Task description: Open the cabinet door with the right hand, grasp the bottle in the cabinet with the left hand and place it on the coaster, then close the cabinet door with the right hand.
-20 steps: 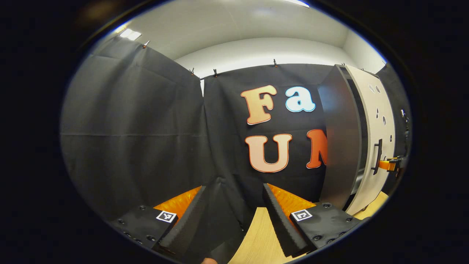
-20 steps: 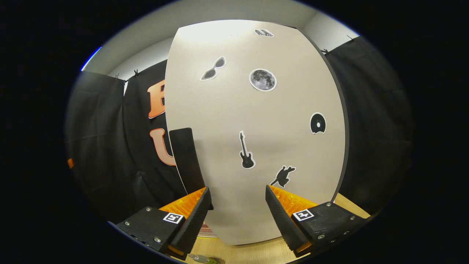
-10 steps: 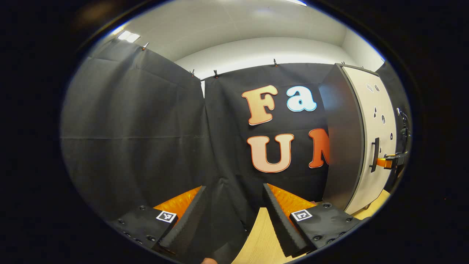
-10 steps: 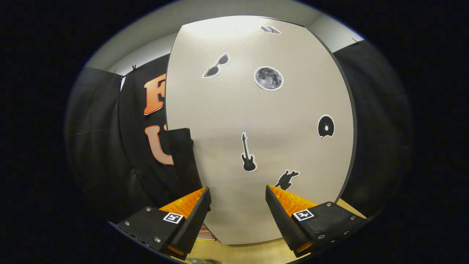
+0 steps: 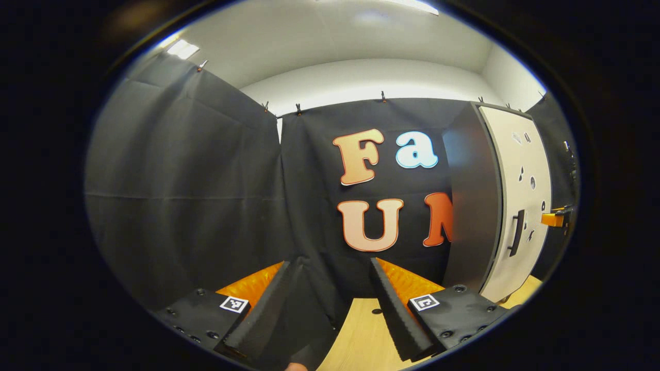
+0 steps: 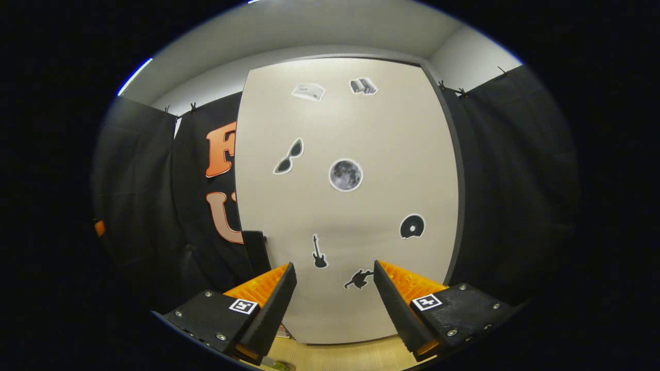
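The cabinet's beige door [image 6: 350, 206], dotted with small stickers, stands flush with its grey body [image 5: 472, 196]. Its dark handle [image 6: 256, 252] runs down the door's left edge, just beyond my right gripper's left finger. My right gripper [image 6: 334, 265] is open, faces the door from a short distance and touches nothing. In the left gripper view the door [image 5: 518, 170] and its handle [image 5: 516, 233] sit at the far right, with the right gripper [image 5: 550, 219] in front of them. My left gripper [image 5: 328, 263] is open with nothing between its fingers and points at the booth wall.
The wooden table [image 5: 361, 335] shows below both grippers, and a small dark spot [image 5: 376, 311] lies on it. A small greenish thing [image 6: 273, 365] peeks in at the bottom edge of the right gripper view; I cannot tell what it is.
The door swung from ajar to flush with the cabinet. My right gripper drew back from it, so more of the door is seen. The left gripper barely shifted.
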